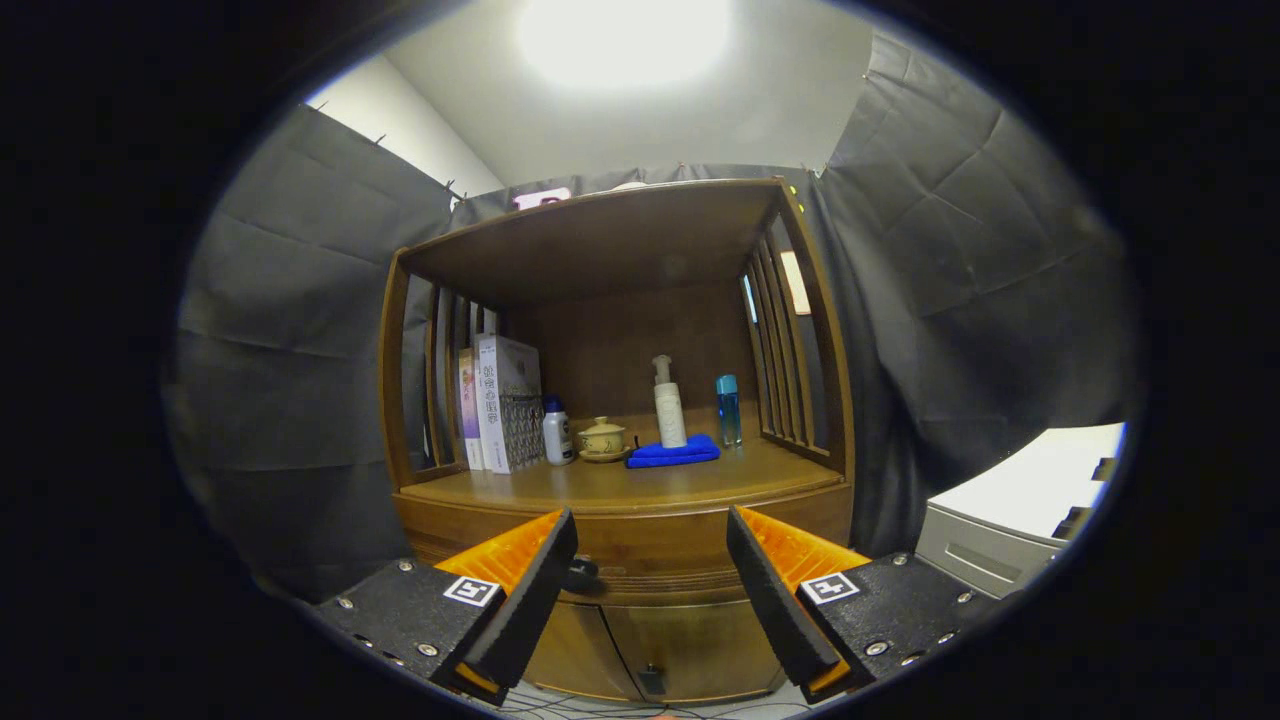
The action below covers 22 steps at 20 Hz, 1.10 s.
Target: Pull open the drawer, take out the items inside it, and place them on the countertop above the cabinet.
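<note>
A brown wooden cabinet (620,300) stands straight ahead. Its drawer (650,545) sits closed just under the countertop (640,482), and a small dark knob (580,574) shows beside the left finger. My gripper (650,535) is open, its fingers spread wide in front of the drawer front and holding nothing. The drawer's contents are hidden.
On the countertop stand books (500,402), a small white bottle (557,432), a lidded cup (603,438), a blue cloth (673,452) with a white pump bottle (668,402) on it, and a blue bottle (728,410). Below the drawer are two cabinet doors (650,650). A grey unit (985,555) stands at the right.
</note>
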Each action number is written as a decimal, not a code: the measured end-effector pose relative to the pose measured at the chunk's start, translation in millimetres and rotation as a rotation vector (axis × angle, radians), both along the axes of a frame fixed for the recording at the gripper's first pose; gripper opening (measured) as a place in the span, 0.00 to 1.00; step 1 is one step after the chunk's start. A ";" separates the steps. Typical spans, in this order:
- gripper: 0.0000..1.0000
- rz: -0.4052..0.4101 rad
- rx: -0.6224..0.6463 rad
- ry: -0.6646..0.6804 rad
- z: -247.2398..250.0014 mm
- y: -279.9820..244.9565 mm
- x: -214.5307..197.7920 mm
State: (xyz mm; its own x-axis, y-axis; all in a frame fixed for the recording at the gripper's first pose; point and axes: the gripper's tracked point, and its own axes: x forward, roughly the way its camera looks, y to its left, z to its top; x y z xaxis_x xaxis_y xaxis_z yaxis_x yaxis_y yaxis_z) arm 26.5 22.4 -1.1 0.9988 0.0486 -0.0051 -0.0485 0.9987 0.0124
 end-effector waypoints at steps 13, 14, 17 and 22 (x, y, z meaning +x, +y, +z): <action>0.94 0.078 -0.006 0.090 -34.3 45.7 76.7; 0.94 0.082 -0.008 0.107 -42.9 46.8 81.9; 0.94 0.073 -0.020 0.171 -71.5 52.9 87.2; 0.89 0.086 -0.035 0.257 -110.9 61.3 97.0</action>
